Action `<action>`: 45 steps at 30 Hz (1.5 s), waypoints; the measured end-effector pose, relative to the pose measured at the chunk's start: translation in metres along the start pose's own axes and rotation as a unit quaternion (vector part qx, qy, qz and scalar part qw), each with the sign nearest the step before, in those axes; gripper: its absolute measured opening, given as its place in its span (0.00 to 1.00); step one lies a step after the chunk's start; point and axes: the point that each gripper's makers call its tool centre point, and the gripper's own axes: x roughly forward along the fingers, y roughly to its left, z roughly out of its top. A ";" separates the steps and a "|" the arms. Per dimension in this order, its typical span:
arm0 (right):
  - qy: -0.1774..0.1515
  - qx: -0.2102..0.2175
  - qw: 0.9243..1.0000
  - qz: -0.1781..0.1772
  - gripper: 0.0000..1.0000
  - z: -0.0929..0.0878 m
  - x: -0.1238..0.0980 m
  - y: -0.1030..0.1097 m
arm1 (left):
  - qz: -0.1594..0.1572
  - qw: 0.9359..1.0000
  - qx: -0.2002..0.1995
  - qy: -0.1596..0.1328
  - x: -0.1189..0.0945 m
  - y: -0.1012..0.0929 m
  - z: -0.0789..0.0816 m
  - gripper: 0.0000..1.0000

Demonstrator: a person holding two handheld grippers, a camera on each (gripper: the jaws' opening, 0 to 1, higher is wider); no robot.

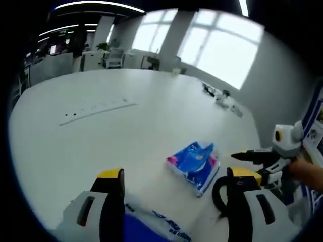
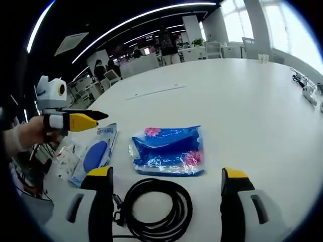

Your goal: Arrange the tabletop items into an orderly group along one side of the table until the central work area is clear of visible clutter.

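A blue tissue pack with pink patches lies on the white table, just beyond a coiled black cable. To one side lies a flat clear packet with a blue shape inside; its printing is too small to read. The right gripper is wide open and empty, jaws either side of the cable. The left gripper is also wide open, holding nothing, above the packet.

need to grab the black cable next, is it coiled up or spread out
Coiled. In the right gripper view the black cable lies in a tight round loop on the white table, between the open right tongs, beside the blue packet.
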 end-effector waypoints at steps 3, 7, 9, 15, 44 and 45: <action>-0.002 0.001 1.000 0.004 0.87 0.001 -0.004 0.008 | 0.003 1.000 0.003 -0.003 -0.007 0.005 0.003 0.78; -0.006 0.000 1.000 0.009 0.86 0.003 -0.009 0.019 | 0.011 1.000 0.005 -0.010 -0.019 0.015 0.008 0.78; -0.009 -0.003 1.000 0.012 0.86 0.003 -0.012 0.026 | 0.015 1.000 0.004 -0.013 -0.026 0.020 0.009 0.77; -0.012 -0.012 0.999 0.027 0.85 0.004 -0.019 0.053 | 0.028 0.999 0.003 -0.019 -0.048 0.032 0.008 0.75; 0.012 -0.054 0.990 0.127 0.79 -0.011 -0.008 0.193 | 0.102 0.994 -0.027 -0.017 -0.147 0.111 -0.040 0.68; 0.015 -0.058 0.989 0.132 0.78 -0.013 -0.006 0.200 | 0.108 0.994 -0.028 -0.019 -0.153 0.115 -0.041 0.68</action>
